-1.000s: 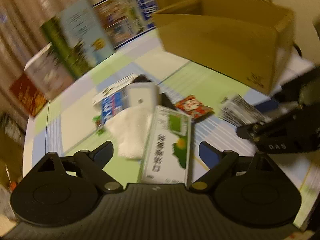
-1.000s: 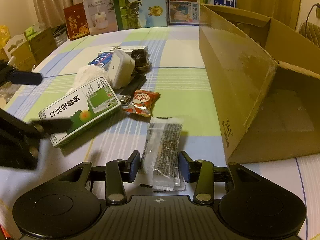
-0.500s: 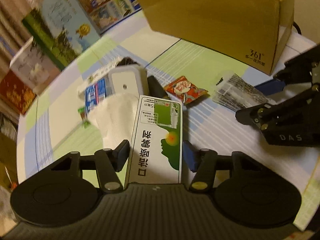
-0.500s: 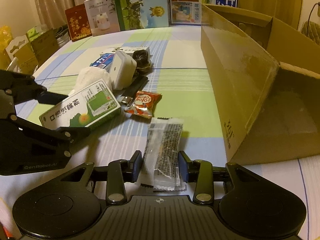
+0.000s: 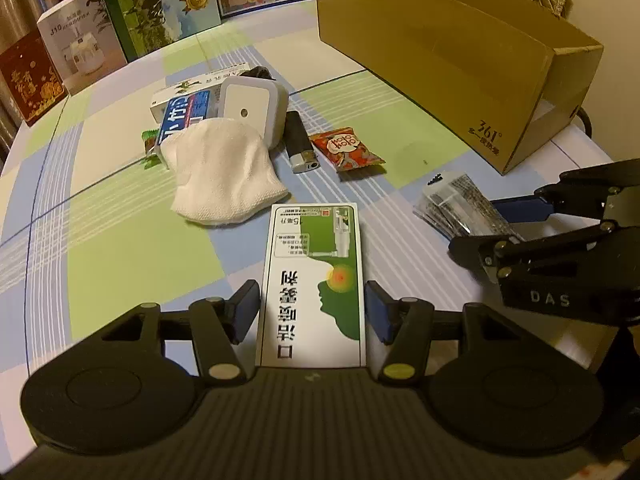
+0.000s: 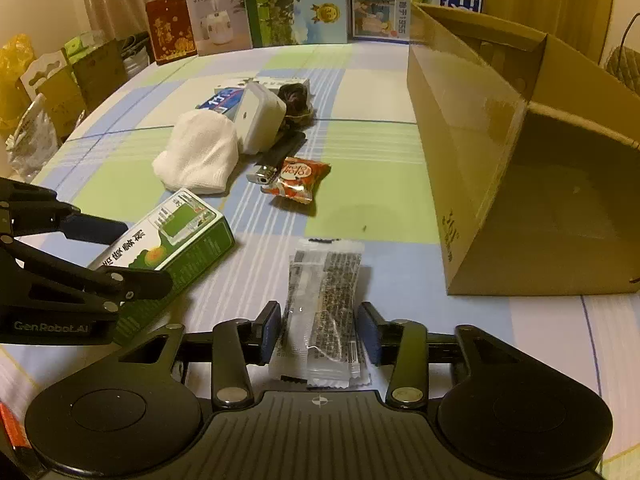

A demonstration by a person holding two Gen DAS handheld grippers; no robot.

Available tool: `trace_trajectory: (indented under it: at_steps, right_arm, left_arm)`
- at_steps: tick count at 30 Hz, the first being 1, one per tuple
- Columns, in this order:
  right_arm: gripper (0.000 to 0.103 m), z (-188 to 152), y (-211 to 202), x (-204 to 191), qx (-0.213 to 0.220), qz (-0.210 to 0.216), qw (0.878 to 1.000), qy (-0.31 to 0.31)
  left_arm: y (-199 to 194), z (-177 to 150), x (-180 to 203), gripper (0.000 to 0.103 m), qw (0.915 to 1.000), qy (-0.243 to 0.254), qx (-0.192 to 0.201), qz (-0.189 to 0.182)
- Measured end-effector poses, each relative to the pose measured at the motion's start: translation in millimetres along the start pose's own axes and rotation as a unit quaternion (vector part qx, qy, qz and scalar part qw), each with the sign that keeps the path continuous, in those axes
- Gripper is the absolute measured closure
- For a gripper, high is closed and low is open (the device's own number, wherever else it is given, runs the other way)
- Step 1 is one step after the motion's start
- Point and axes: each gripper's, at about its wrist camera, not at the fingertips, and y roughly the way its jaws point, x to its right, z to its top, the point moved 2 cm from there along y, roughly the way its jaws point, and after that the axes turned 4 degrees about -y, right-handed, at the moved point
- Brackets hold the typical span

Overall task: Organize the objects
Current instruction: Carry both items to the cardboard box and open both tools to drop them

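Green-and-white carton (image 5: pixel 314 284) lies flat on the checked counter (image 5: pixel 120 240), lengthwise between the jaws of the left gripper (image 5: pixel 312 312). Both blue pads stand just beside the carton's long sides; whether they press it or leave a sliver of gap, cannot tell. From the right wrist view the same carton (image 6: pixel 172 248) sits with its near end under the left gripper's dark linkage.

Clear sachet with dark granules (image 6: pixel 326 308) lies on the counter between the jaws of the right gripper (image 6: pixel 320 332). Pads close to its edges, small gaps visible on both sides; jaws open, not clamped.

Beyond the carton: white folded cloth (image 5: pixel 220 176), a white square device (image 5: pixel 250 110) leaning on a blue-and-white box (image 5: pixel 184 108), a black lighter (image 5: pixel 298 144) just beside the device, and a red snack packet (image 5: pixel 348 150) near the lighter.

Open cardboard box (image 5: pixel 452 52) stands at the right of the counter, well apart from the carton. Printed boxes (image 6: pixel 296 4) line the far edge.
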Motion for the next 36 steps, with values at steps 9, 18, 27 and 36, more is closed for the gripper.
trace_trajectory:
  at_steps: [9,18,27,36]
  right_arm:
    - [0.058,3,4,-3,0.008,-0.02,1.0,-0.004]
    - [0.069,4,3,-6,0.005,-0.019,1.0,-0.01]
    - [0.07,15,-22,-5,0.046,-0.014,0.999,-0.003]
    - [0.07,52,-74,-2,0.124,-0.04,0.991,0.0]
  left_arm:
    - [15,3,0,0.05,0.9999,0.003,-0.009,-0.004]
    - [17,5,2,0.053,0.9997,-0.011,-0.024,0.001]
    - [-6,13,-2,0.053,0.9989,-0.047,-0.007,0.004]
    - [-48,49,-2,0.053,0.9953,-0.083,0.048,0.012]
